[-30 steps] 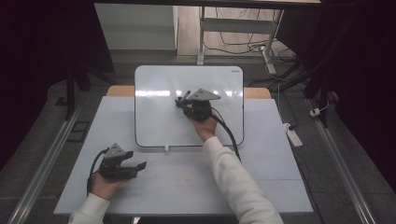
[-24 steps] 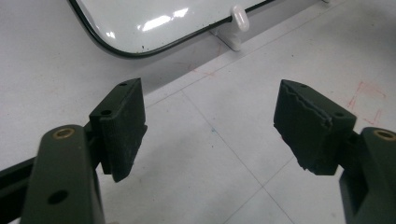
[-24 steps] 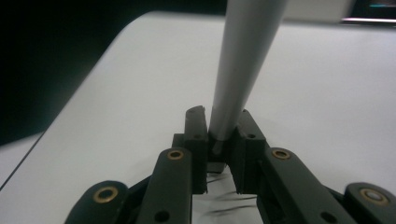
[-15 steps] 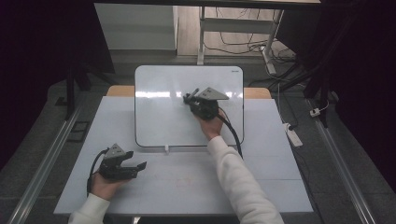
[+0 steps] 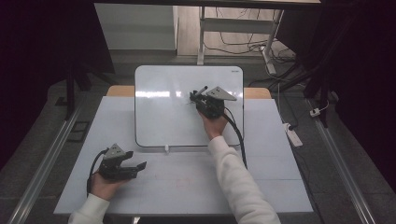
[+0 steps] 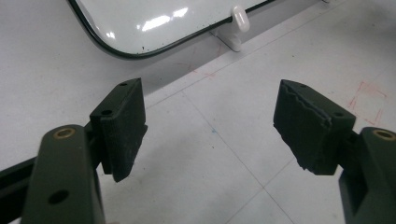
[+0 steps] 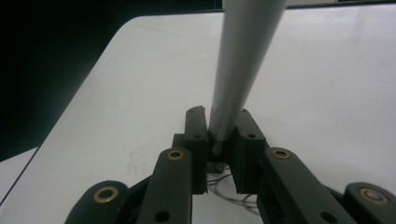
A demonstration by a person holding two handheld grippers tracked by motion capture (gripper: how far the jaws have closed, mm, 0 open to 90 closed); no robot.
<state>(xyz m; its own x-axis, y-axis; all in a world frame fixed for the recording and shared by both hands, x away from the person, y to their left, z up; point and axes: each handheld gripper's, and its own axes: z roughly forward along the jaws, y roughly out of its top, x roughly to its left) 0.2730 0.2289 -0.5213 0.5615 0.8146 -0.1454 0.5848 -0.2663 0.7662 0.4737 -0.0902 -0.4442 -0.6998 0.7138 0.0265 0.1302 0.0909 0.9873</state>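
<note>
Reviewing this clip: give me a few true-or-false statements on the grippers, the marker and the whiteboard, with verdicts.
1. The right gripper is shut on a grey marker. True.
2. The left gripper holds an eraser. False: its jaws stand open with nothing between them.
3. The right gripper is over the whiteboard. True.
4. The left gripper rests on the whiteboard. False: in the high view it sits on the white table, nearer the person than the board's edge.
5. The whiteboard is covered in thick writing. False: it looks nearly blank, with faint marks near the marker's tip.
</note>
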